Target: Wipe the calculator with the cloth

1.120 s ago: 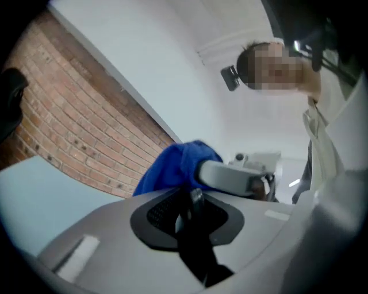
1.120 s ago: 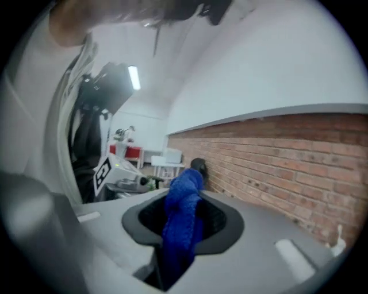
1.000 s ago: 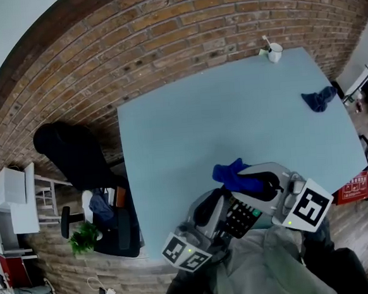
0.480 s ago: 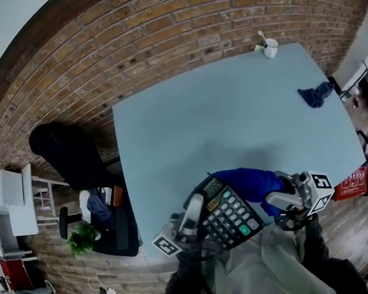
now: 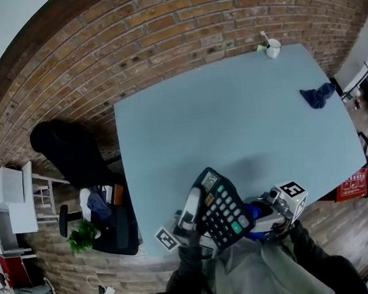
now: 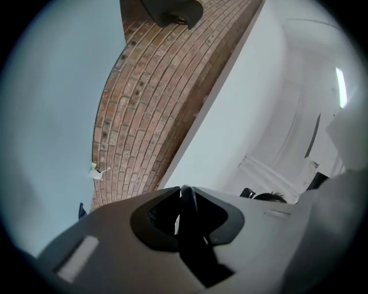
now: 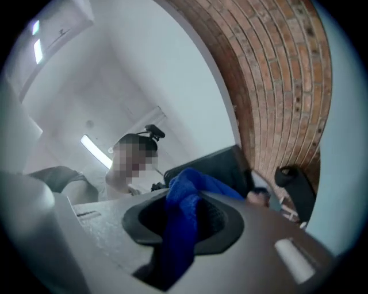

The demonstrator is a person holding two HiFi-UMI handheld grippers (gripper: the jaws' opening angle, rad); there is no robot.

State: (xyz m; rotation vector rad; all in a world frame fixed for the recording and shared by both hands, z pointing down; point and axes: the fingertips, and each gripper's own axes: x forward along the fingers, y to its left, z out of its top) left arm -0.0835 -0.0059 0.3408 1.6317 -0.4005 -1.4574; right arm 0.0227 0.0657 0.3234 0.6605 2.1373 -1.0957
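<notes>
In the head view a black calculator (image 5: 222, 207) is held up over the table's near edge, keys facing the camera. My left gripper (image 5: 198, 207) is shut on its left edge. In the left gripper view the calculator (image 6: 187, 201) shows edge-on as a thin dark strip between the jaws of that gripper (image 6: 184, 211). My right gripper (image 5: 263, 210) sits just right of the calculator, shut on a blue cloth (image 5: 255, 211) that is mostly hidden behind it. The right gripper view shows the cloth (image 7: 183, 207) bunched between the jaws of the right gripper (image 7: 181, 225), with the dark calculator (image 7: 210, 165) just beyond.
The pale blue table (image 5: 232, 120) carries a white mug with a spoon (image 5: 273, 49) at its far right corner and a second blue cloth (image 5: 318, 95) near its right edge. A black chair (image 5: 70, 152) and a plant (image 5: 83, 237) stand to the left.
The calculator has rolled so its keys face the camera. My right gripper has rolled and drawn the cloth from above the calculator down behind its right side, nearer the person.
</notes>
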